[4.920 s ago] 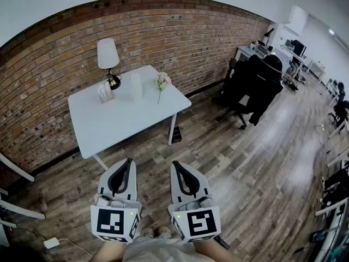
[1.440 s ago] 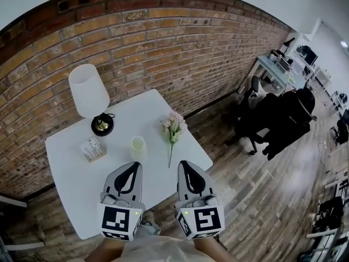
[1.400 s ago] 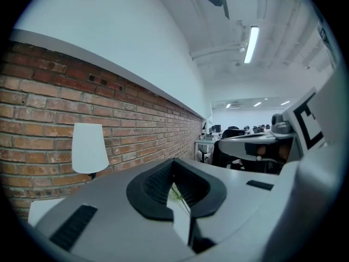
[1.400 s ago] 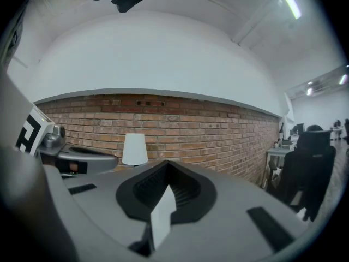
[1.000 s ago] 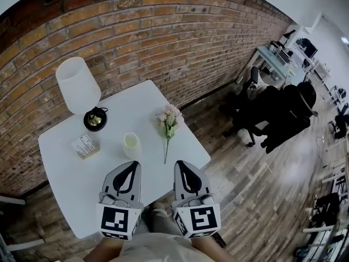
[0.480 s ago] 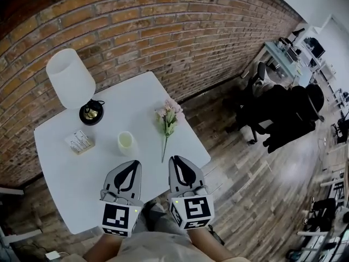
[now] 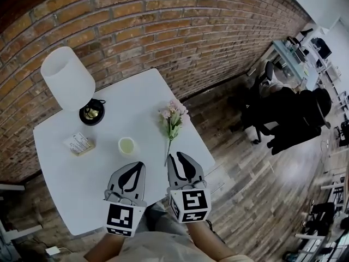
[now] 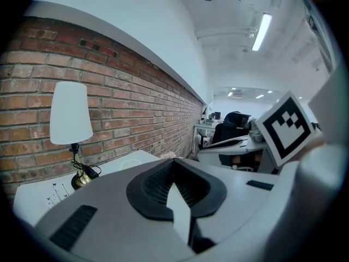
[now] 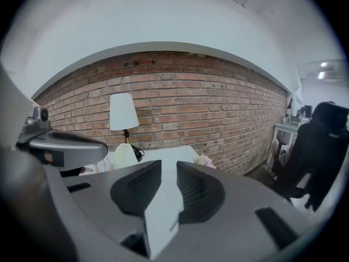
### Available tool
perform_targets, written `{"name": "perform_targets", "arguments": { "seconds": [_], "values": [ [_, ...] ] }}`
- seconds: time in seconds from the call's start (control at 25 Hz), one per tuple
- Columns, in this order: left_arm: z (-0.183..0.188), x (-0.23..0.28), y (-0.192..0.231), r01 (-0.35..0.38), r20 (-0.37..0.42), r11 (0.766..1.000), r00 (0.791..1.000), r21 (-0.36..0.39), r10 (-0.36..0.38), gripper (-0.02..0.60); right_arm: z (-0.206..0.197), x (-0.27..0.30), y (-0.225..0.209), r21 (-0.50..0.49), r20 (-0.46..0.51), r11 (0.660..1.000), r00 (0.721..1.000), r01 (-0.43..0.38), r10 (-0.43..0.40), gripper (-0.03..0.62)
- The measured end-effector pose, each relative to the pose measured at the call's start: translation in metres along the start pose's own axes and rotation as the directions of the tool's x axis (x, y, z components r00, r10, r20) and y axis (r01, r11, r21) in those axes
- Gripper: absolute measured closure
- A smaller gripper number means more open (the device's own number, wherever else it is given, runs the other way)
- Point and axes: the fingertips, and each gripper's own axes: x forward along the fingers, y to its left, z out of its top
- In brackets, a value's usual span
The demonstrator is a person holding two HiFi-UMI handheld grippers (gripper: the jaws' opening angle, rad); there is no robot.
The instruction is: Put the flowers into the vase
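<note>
As my empty right claw [image 7: 181,158] spreads, the flowers [image 7: 172,125] lie just beyond it. Stem nearest, blooms pointing away.

Office — desks [image 7: 287,51], swivel chairs [image 7: 286,116], brick wall [image 7: 163,21]

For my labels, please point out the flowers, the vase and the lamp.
flowers [image 7: 173,115], head view, on the pink blossoms.
vase [image 7: 127,145], head view, on its open mouth.
lamp [image 7: 67,78], head view, on the white shade.
</note>
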Motion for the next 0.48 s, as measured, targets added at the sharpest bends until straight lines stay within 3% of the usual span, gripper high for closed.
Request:
{"name": "perform_targets", "arguments": {
  "seconds": [0.48],
  "values": [
    [-0.023,0.024,0.001,0.025,-0.070,0.999,0.997,-0.020,-0.027,0.581,-0.028,0.038,-0.019,0.006,-0.116,0.999,0.993,0.037,-0.036,0.476]
  ]
}}
